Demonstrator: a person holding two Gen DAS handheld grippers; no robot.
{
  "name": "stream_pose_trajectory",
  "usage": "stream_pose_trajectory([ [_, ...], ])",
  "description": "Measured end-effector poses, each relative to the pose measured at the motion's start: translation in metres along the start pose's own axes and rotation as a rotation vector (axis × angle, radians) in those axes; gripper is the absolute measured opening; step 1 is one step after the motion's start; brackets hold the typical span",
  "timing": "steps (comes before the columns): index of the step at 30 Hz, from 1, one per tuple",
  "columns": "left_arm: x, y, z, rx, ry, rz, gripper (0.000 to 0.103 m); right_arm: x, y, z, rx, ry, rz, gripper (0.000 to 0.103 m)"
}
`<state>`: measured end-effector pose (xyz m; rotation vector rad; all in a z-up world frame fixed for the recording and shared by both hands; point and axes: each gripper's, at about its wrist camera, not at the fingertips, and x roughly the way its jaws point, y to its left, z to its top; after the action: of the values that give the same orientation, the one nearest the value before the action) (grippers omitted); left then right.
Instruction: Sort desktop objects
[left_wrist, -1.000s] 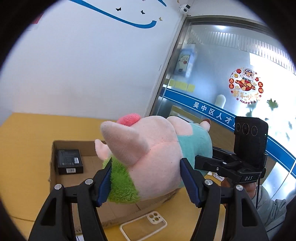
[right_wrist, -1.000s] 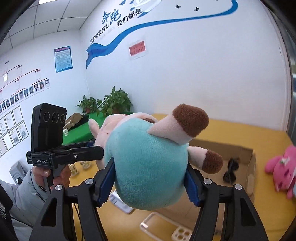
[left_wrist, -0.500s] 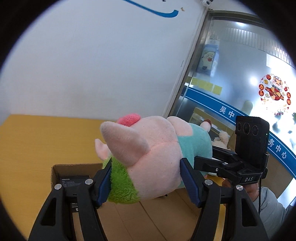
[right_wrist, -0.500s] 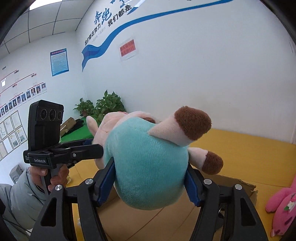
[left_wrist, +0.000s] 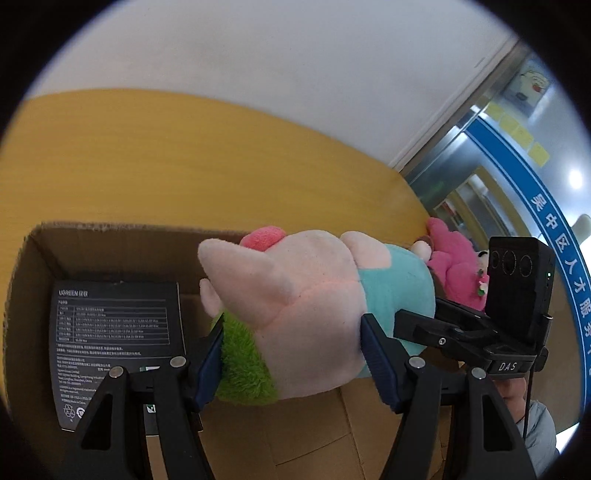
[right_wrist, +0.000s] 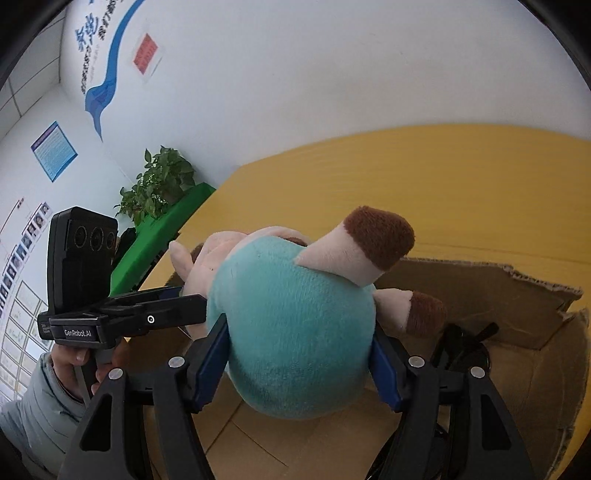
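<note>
Both grippers hold one plush pig over an open cardboard box (left_wrist: 37, 258). My left gripper (left_wrist: 291, 354) is shut on the pig's pink head end (left_wrist: 303, 295), by its green collar. My right gripper (right_wrist: 299, 354) is shut on its teal body (right_wrist: 291, 325); the brown-tipped feet point up and right. The pig hangs inside the box's rim, above its floor (right_wrist: 251, 439). Each gripper shows in the other's view, held by a hand.
A black UGREEN box (left_wrist: 114, 343) lies in the box at left. A dark object (right_wrist: 465, 350), perhaps glasses, lies in the box's right corner. A pink plush (left_wrist: 454, 273) sits on the yellow table (left_wrist: 184, 155) beyond. A wall stands behind.
Both grippers have tilted down and carried the pig forward over the box, lowering it inside the rim. The phone case seen earlier in front of the box is out of view.
</note>
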<state>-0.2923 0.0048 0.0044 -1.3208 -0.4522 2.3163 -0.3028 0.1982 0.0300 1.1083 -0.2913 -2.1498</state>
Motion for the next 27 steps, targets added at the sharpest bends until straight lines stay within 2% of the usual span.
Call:
stream_pose_trajectory([
  [3,0.014,0.01,-0.005,-0.029,0.058,0.044,0.072,0.023,-0.017,-0.001,0.061,0.078,-0.022,0.072],
  [4,0.011,0.011,-0.007,-0.033,0.046,0.041,0.075,0.03,-0.021,-0.004,0.076,0.103,-0.032,0.077],
  [5,0.008,0.012,-0.007,-0.043,0.044,0.033,0.076,0.033,-0.024,-0.006,0.086,0.107,-0.044,0.082],
  [8,-0.006,0.009,-0.004,-0.065,0.026,0.043,0.073,0.022,-0.023,-0.006,0.114,0.076,-0.068,0.086],
  [13,-0.077,-0.018,-0.013,-0.019,-0.128,0.044,0.074,-0.015,0.011,0.0,0.064,0.038,-0.114,0.086],
  [15,-0.118,-0.039,-0.028,0.042,-0.217,0.069,0.075,-0.042,0.037,-0.004,0.031,-0.006,-0.123,0.086],
  [16,-0.135,-0.051,-0.034,0.079,-0.261,0.077,0.075,-0.058,0.053,-0.007,0.005,-0.037,-0.13,0.089],
  [19,-0.193,-0.087,-0.072,0.203,-0.413,0.123,0.078,-0.095,0.116,-0.015,-0.098,-0.129,-0.239,0.103],
  [23,-0.244,-0.129,-0.134,0.327,-0.579,0.218,0.082,-0.148,0.149,-0.065,-0.143,-0.22,-0.376,0.103],
  [25,-0.244,-0.145,-0.145,0.328,-0.604,0.232,0.082,-0.165,0.16,-0.097,-0.119,-0.256,-0.449,0.103],
  [27,-0.245,-0.152,-0.168,0.295,-0.584,0.225,0.082,-0.171,0.173,-0.127,-0.132,-0.275,-0.538,0.103],
])
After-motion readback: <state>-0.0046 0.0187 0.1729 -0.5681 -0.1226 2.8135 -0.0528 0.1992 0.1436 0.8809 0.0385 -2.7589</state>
